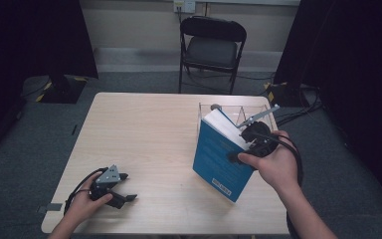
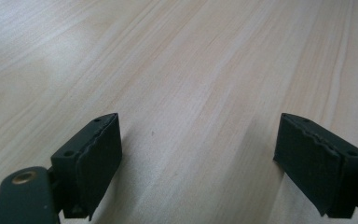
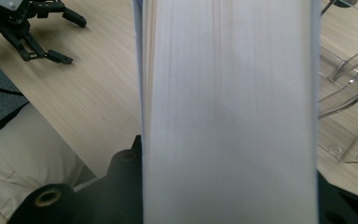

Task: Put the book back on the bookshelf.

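While the right gripper (image 1: 242, 149) clamps a thick blue-covered paperback book (image 1: 218, 158) across its block of white pages, the book stands tilted on the right half of the pale wooden table (image 1: 149, 144), its lower corner near the table's front edge and its upper end leaning against or just in front of a clear acrylic divided organiser (image 1: 238, 110); whether book and organiser touch cannot be told from the high view. Seen from the right gripper view, the page edges (image 3: 228, 116) run straight up between the black jaws, which are closed on the two covers. Judging by its thickness, the book is fairly heavy and stiff as a closed block, yet its glossy covers look slippery and the pages could fan open if the squeeze slackens, so a hold set deep over the fore-edge, near the middle of the book's length, seems the safest place to grip; a hold near a corner would likely let it swing. Fitting it into a slot of the rigid, brittle-looking organiser would call for keeping it upright and square. Resting low on the table near the front left corner, the left gripper (image 1: 118, 188) holds nothing, and the left gripper view has its jaws spread wide over bare wood.
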A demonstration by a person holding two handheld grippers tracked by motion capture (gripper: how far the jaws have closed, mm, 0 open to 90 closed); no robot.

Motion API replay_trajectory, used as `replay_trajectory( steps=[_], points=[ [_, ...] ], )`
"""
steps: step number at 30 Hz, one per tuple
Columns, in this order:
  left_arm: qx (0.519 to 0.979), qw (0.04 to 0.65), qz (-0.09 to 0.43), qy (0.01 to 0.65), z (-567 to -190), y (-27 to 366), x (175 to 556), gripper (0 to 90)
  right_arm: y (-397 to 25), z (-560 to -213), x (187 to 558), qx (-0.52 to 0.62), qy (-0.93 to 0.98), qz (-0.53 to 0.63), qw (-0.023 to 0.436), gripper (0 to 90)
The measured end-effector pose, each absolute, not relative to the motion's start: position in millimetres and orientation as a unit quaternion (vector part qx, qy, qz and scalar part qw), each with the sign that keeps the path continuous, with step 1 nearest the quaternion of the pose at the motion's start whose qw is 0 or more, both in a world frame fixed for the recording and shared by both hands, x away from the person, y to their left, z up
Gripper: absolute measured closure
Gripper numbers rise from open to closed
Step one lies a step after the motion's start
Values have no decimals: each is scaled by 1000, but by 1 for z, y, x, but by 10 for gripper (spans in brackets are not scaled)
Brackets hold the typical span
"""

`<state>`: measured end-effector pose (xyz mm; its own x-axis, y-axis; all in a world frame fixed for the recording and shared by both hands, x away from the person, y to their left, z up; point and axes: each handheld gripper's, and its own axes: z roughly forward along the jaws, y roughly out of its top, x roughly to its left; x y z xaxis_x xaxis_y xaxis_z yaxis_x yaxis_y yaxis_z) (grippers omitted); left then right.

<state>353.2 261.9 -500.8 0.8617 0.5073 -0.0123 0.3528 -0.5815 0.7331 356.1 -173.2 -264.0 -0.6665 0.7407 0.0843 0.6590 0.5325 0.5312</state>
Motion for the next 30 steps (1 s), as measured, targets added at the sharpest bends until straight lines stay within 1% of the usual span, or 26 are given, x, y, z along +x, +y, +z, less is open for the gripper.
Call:
replay_trajectory(
  steps=[6, 14, 30],
  points=[
    [884, 387, 100, 243, -501, 262, 353, 144, -181, -261, 357, 416, 865, 271, 76, 617],
    [884, 387, 100, 243, -501, 262, 353, 145, -188, -259, 359, 433, 855, 271, 90, 617],
    [884, 387, 100, 243, -501, 262, 353, 144, -191, -250, 369, 465, 841, 261, 97, 618]
  ],
)
